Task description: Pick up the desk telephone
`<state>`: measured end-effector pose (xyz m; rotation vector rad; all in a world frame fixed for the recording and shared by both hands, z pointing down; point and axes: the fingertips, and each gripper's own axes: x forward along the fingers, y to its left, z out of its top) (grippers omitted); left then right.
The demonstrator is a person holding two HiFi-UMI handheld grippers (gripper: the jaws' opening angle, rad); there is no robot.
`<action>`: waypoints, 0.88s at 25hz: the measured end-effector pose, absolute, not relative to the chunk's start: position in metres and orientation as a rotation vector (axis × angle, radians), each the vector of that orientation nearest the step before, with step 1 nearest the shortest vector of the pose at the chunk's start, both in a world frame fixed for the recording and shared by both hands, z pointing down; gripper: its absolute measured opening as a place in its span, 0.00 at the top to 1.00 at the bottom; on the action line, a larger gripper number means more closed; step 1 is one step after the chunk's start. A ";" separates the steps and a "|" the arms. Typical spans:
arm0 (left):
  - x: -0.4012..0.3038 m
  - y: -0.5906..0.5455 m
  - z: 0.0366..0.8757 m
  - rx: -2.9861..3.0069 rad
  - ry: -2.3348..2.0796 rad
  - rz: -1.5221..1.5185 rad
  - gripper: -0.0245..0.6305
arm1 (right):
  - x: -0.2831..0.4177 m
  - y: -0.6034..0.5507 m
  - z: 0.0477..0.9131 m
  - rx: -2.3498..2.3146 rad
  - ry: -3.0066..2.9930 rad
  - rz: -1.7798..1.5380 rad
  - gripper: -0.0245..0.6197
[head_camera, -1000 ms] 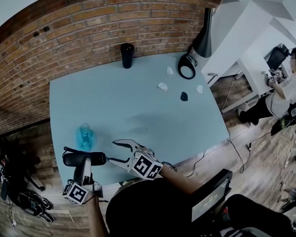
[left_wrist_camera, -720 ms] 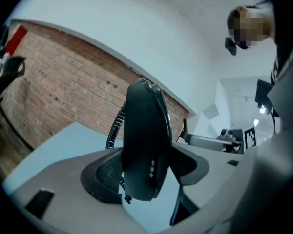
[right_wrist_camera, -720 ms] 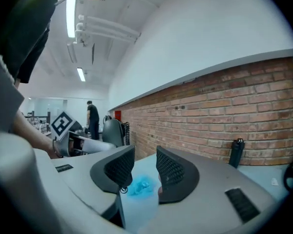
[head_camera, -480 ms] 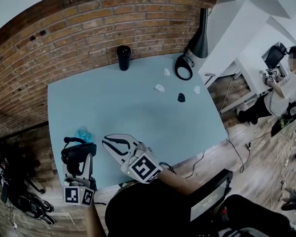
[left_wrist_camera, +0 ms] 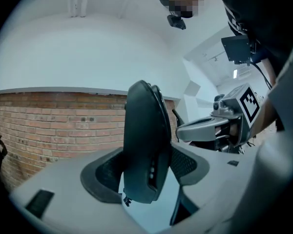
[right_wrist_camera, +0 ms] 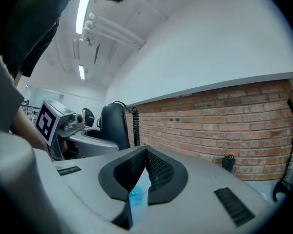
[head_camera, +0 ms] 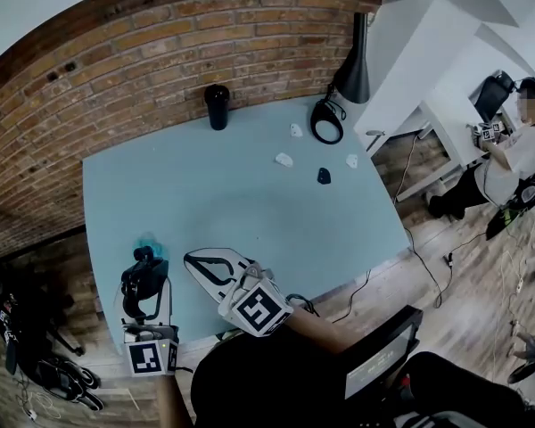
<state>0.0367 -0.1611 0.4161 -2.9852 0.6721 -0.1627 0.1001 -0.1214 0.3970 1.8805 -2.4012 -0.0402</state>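
The black telephone handset (head_camera: 135, 279) stands upright above the near left of the light blue table (head_camera: 250, 203). My left gripper (head_camera: 145, 292) is shut on it, and its pads press both sides of the handset (left_wrist_camera: 144, 145). In the right gripper view the handset (right_wrist_camera: 115, 126) shows its coiled cord (right_wrist_camera: 135, 126). My right gripper (head_camera: 192, 261) hovers just right of the handset. Its jaws have just closed, and the pads (right_wrist_camera: 154, 172) now meet with nothing between them. No telephone base is in view.
A crumpled blue thing (head_camera: 147, 242) lies on the table behind the handset. At the far side are a black cup (head_camera: 217, 105), a black lamp (head_camera: 352, 56), a black ring (head_camera: 325, 121) and small white and black bits (head_camera: 285, 160). A person (head_camera: 517, 159) stands at the right.
The left gripper rose and rolled, turning the handset from lying flat to upright. The right gripper lifted and its jaws went from wide open to shut, empty.
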 end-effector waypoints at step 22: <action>0.027 -0.138 0.508 -3.174 0.641 -0.444 0.51 | 0.079 -0.110 0.487 1.694 -2.355 0.205 0.92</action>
